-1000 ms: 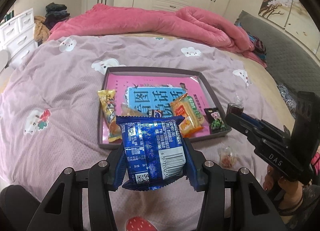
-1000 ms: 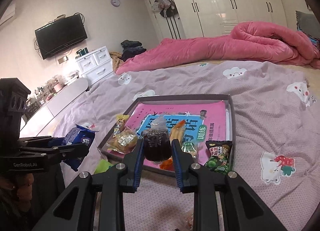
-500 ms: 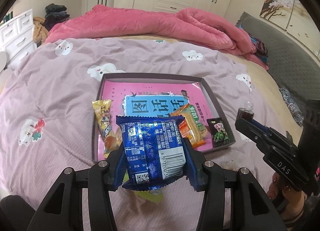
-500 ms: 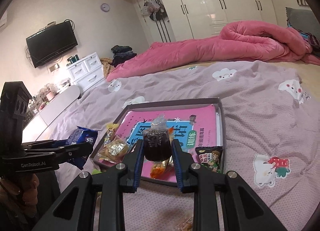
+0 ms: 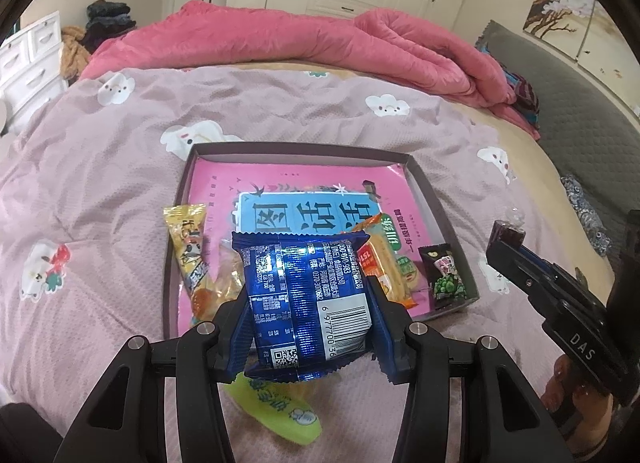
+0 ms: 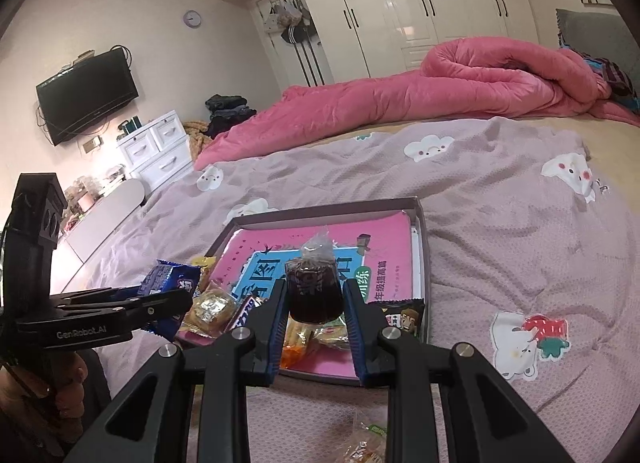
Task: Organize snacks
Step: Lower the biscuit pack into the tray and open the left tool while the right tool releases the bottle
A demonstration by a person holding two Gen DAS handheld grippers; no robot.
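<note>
Left tool (image 5: 306, 299) pinches a blue snack packet (image 5: 306, 303) above the tray (image 5: 434, 203); right tool (image 6: 314, 303) pinches a dark jelly cup (image 6: 314, 295). Inside the tray lie a pink book (image 5: 300, 183), a yellow packet (image 5: 188, 247), an orange packet (image 5: 380, 267) and a green-pea packet (image 5: 446, 279).

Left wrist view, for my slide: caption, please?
Left tool grips a blue snack packet above the snack tray on a bed.

Both wrist cams look fwd-down along own jaws, close over bed (image 5: 100, 191); both share shallow box (image 5: 430, 199) (image 6: 320, 211), each sees other gripper.
</note>
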